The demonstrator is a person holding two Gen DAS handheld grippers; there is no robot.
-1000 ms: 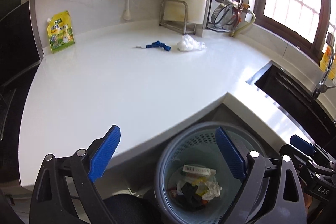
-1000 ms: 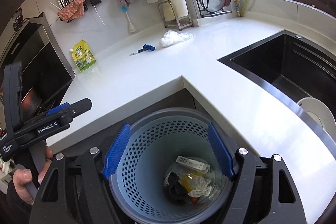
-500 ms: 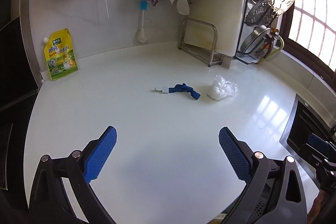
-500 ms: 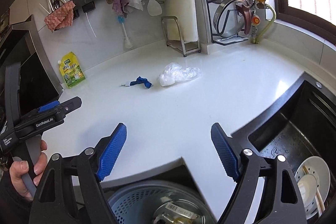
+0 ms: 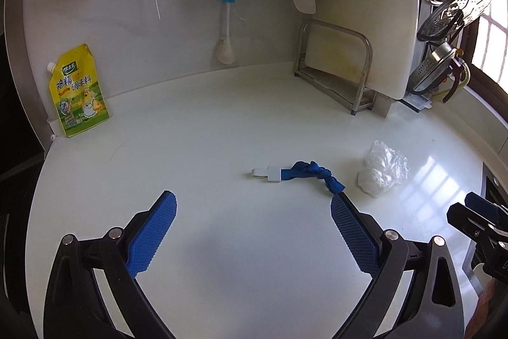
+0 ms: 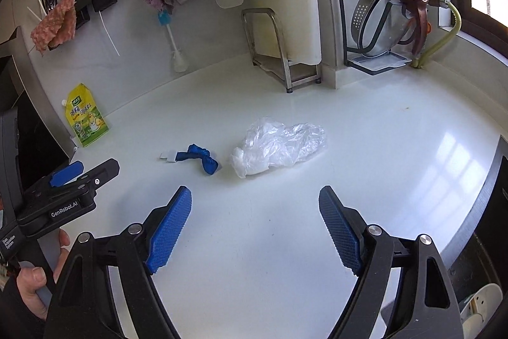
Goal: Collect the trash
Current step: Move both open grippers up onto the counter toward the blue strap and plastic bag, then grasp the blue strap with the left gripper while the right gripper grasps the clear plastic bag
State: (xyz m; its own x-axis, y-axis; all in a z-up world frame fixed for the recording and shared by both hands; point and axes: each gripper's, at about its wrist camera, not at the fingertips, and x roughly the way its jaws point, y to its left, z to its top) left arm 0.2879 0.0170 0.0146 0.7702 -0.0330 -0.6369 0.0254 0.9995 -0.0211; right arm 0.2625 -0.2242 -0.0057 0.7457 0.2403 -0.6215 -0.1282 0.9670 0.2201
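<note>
Counting two trash pieces

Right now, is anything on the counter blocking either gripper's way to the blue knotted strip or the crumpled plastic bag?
Nothing visible does. Only bare white counter lies between the open right gripper and the crumpled plastic bag, and between the open left gripper and the blue knotted strip. Strip and bag lie side by side, apart.

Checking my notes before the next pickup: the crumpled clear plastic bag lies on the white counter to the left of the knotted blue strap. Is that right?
Not quite. The crumpled clear plastic bag lies to the right of the knotted blue strap, not the left. Both wrist views show this. It does lie on the white counter.
</note>
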